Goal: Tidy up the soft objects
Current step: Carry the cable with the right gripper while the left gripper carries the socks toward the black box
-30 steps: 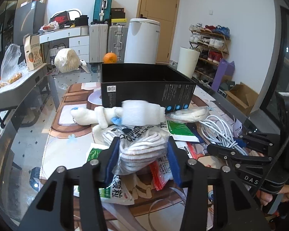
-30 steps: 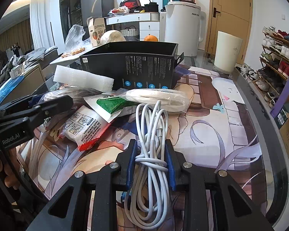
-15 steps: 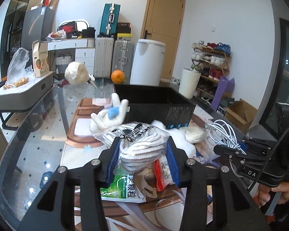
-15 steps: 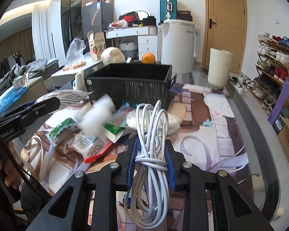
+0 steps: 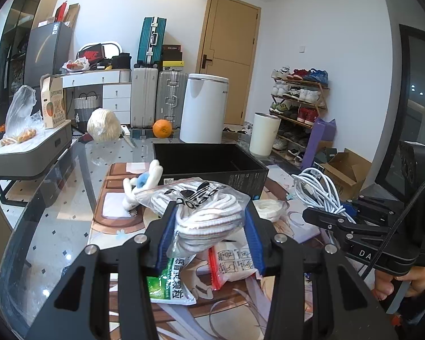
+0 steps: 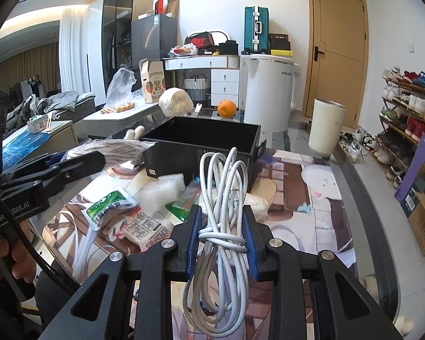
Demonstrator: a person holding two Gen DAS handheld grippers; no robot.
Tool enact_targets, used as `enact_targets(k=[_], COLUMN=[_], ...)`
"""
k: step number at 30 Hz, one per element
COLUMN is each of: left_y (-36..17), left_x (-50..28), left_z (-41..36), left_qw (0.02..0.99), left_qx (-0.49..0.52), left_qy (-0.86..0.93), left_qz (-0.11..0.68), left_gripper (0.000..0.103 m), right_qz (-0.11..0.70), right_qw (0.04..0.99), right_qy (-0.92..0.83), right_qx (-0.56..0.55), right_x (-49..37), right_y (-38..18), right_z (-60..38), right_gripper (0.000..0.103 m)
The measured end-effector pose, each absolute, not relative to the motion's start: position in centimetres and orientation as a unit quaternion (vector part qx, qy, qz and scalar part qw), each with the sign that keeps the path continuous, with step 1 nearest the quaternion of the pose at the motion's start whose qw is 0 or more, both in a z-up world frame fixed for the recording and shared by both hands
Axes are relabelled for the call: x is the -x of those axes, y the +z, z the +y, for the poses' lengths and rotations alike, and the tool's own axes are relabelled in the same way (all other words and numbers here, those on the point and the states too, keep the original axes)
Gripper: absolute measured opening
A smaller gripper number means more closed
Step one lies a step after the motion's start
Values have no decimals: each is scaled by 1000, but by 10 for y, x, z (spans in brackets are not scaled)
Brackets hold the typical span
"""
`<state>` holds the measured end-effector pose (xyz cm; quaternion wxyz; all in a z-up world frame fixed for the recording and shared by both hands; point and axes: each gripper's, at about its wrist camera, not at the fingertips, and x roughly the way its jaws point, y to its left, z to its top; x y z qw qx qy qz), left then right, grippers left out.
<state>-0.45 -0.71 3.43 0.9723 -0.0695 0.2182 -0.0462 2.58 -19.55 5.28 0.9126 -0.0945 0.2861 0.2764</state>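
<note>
My left gripper [image 5: 209, 226] is shut on a clear bag of white socks [image 5: 204, 212], held above the table. It also shows in the right wrist view [image 6: 70, 167]. My right gripper [image 6: 221, 235] is shut on a coiled white cable [image 6: 222, 198], lifted off the table; the cable also shows in the left wrist view [image 5: 320, 189]. An open black box [image 5: 209, 164] stands ahead on the printed mat [image 6: 297, 198]. A white plush toy [image 5: 138, 187] lies left of the box. White foam [image 6: 161, 189], a rolled white cloth [image 6: 257, 204] and packets [image 6: 110, 206] lie in front of it.
An orange [image 5: 162, 129] and a wrapped pale bundle [image 5: 103, 124] sit at the table's far end. A grey case with a bag of fruit [image 5: 19, 119] stands to the left. A white bin [image 5: 204, 107], suitcases and a shoe rack [image 5: 300, 99] stand beyond the table.
Both grippers have risen and tilted up with their loads. The sock bag and the cable have left the pile, and the foam and plush toy have shifted on the table.
</note>
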Motion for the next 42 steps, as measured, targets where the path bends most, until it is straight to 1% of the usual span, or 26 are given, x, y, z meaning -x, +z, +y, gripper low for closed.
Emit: enact_targets(k=[14,21,34,42], left_y=[62,73,67,56], left_x=[6,-14,-65,-94], left_z=[-18,-17,-5,2], left_qw=[977,979,979,976], left_qx=[62,46,27,23], left_qy=[-71,-69,-55,-65], left_qz=[191,186,192,204], left_gripper=[44,44,44,44], right_qz=[263,260,260,271], right_qw=[915,912,892,874], right_qy=[287,302,349,373], right_qx=[102,101,120,156], right_x=[-33,-53,-110,-148], right_y=[77,87,100,98], right_z=[-189,-185,-162,-140], right_gripper=[28,28,28,28])
